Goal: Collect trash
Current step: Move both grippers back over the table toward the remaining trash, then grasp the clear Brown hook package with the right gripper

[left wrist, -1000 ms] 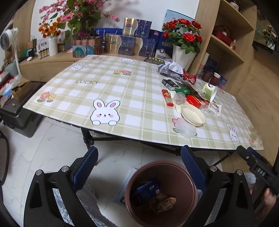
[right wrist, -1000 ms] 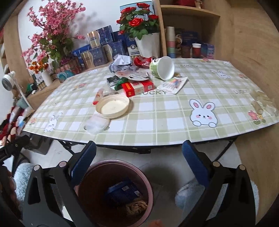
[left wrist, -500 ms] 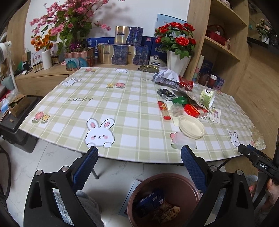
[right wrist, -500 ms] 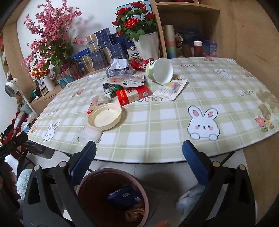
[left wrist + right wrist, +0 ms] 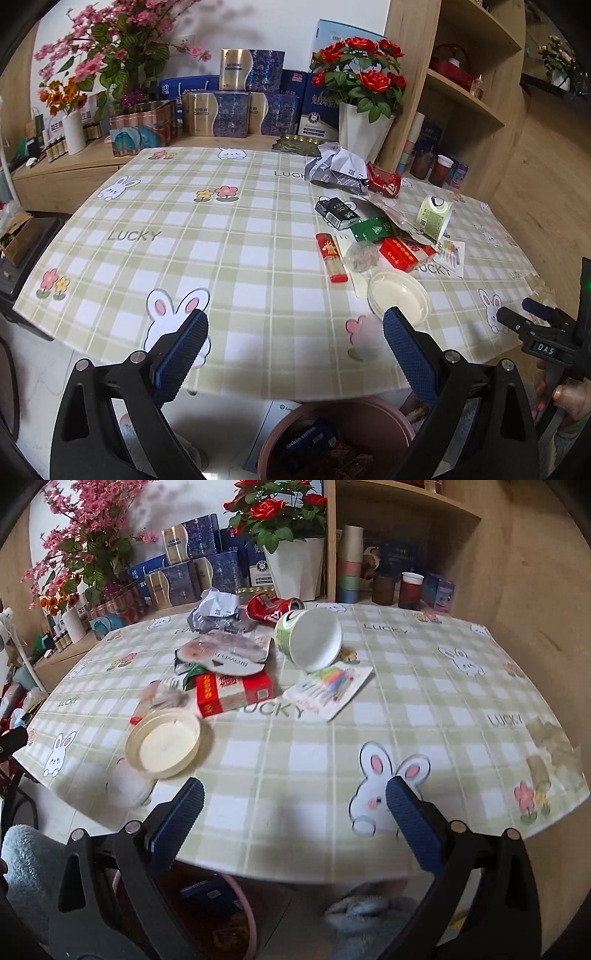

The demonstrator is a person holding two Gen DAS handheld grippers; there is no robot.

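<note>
Trash lies in a heap on the checked tablecloth [image 5: 229,266]: a cream lid [image 5: 399,295] [image 5: 164,741], a red box [image 5: 236,692], a tipped green paper cup [image 5: 310,637], a crushed red can [image 5: 275,607], crumpled paper [image 5: 338,168], a red lighter [image 5: 330,256] and a black pack [image 5: 336,212]. A brown bin [image 5: 336,439] with trash inside stands on the floor below the table edge. My left gripper [image 5: 295,350] and right gripper [image 5: 295,825] are both open and empty, hovering at the table's near edge above the bin.
A white pot of red roses [image 5: 360,129] and stacked boxes [image 5: 236,107] stand behind the table. Wooden shelves [image 5: 465,92] with cups rise at the right. The other gripper and a hand [image 5: 546,350] show at the right edge of the left wrist view.
Both grippers have risen and moved forward from over the bin toward the table; the bin has slid low in both views and the tabletop fills more of each frame.
</note>
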